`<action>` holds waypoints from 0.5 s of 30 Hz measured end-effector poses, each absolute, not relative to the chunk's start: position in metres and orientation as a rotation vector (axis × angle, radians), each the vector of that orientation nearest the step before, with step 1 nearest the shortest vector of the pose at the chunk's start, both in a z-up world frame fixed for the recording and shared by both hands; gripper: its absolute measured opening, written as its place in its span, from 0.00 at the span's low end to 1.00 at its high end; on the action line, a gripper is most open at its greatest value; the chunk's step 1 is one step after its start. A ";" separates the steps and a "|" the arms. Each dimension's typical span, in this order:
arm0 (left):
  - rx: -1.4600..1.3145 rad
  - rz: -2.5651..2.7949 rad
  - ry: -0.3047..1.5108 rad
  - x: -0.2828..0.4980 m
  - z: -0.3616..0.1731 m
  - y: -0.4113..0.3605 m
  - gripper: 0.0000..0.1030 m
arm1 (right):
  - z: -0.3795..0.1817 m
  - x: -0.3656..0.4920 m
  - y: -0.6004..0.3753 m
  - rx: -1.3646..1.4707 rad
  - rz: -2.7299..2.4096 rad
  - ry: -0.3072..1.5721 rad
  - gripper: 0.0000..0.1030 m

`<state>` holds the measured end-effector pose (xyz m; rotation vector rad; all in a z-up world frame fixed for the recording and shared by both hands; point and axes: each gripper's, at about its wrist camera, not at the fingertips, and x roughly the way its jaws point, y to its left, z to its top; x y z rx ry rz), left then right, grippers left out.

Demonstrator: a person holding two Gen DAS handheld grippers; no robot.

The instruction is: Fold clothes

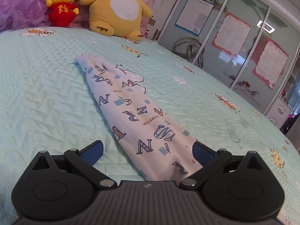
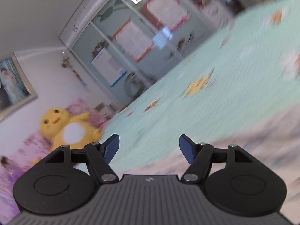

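A quilted mint bedspread [image 1: 46, 86] fills most of both views, printed with small yellow motifs. Behind it, toward 1 to 3 o'clock in the left wrist view, stands a wardrobe [image 1: 234, 37] with sliding glass doors and paper notices stuck on them. At 12 o'clock sits a big yellow plush toy [image 1: 116, 9], and at 11 o'clock a smaller red rabbit plush [image 1: 61, 5].

The garment [image 1: 131, 108], pale cloth printed with blue letters, lies on the bedspread as a long narrow band running from 11 o'clock down toward 5 o'clock, already folded lengthwise by the look of it. Its near end passes between the blue pads of the left gripper [image 1: 148, 152], whose jaws stand wide apart; the right-hand pad touches the cloth's edge, but nothing is pinched.

The right gripper [image 2: 149, 147] also has its jaws spread and holds nothing. Its view is tilted and badly blurred; a pale patch at 4 o'clock may be cloth, though I cannot tell.

The step in hand seems to be the crosswise fold. The next move probably calls for the left gripper to close on the near end, lift it and carry it toward the far end at 11 o'clock, keeping the layers aligned.
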<state>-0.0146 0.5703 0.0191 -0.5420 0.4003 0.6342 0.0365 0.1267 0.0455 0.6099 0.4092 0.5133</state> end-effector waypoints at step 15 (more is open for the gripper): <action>-0.700 0.580 0.423 -0.029 0.028 0.585 1.00 | 0.019 0.097 0.038 0.130 0.362 0.714 0.74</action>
